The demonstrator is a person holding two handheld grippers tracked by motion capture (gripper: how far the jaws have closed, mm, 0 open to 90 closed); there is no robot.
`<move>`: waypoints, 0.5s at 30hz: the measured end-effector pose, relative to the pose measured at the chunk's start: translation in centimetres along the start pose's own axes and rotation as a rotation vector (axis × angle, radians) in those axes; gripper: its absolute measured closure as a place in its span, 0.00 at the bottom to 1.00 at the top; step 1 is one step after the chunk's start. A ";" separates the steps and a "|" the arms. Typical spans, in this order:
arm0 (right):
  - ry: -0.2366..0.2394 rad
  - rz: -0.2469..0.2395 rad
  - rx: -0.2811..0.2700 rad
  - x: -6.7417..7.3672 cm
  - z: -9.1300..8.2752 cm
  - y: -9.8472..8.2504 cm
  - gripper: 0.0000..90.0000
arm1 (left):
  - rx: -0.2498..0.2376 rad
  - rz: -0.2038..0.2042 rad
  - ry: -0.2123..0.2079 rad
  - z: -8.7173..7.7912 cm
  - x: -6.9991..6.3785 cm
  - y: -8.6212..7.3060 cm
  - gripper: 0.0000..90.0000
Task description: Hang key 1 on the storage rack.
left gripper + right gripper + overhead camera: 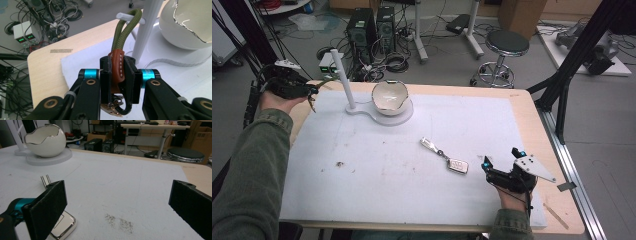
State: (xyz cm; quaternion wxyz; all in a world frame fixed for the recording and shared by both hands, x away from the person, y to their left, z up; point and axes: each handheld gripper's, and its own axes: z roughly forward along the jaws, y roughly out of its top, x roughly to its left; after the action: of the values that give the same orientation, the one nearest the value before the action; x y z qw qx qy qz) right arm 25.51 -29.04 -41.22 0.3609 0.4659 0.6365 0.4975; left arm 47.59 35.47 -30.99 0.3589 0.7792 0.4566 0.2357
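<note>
My left gripper (309,92) is held above the table's far left corner, shut on the brown leather tab (117,67) of a keychain. The keychain's olive cord loop (122,32) points toward the white post (343,80) of a stand, and its top overlaps the post's small peg (120,15); I cannot tell if they touch. A white egg-shaped bowl (389,96) sits on the stand's base. My right gripper (501,157) rests open near the front right, nothing between its pads. Just left of it lies a silver key fob (458,165) with a metal clip (428,143).
A white mat (412,190) covers most of the wooden table (532,115). Beyond the far edge stand computer towers (362,27), a stool (507,45) and loose cables. A black frame strut (562,85) rises at the right.
</note>
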 end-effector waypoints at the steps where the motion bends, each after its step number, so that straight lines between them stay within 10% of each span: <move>1: 0.000 -0.001 -0.001 0.0 0.0 0.0 0.01 | 0.005 0.003 -0.002 0.1 0.0 0.0 0.85; 15: 0.005 0.003 -0.001 0.0 0.1 0.0 0.01 | 0.043 0.009 0.003 1.3 -0.9 0.1 0.85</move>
State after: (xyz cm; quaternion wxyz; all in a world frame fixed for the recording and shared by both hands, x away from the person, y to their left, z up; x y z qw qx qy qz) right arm 25.60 -29.05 -41.26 0.3590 0.4654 0.6364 0.4996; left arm 48.08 34.17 -31.77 0.3403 0.7884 0.4586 0.2285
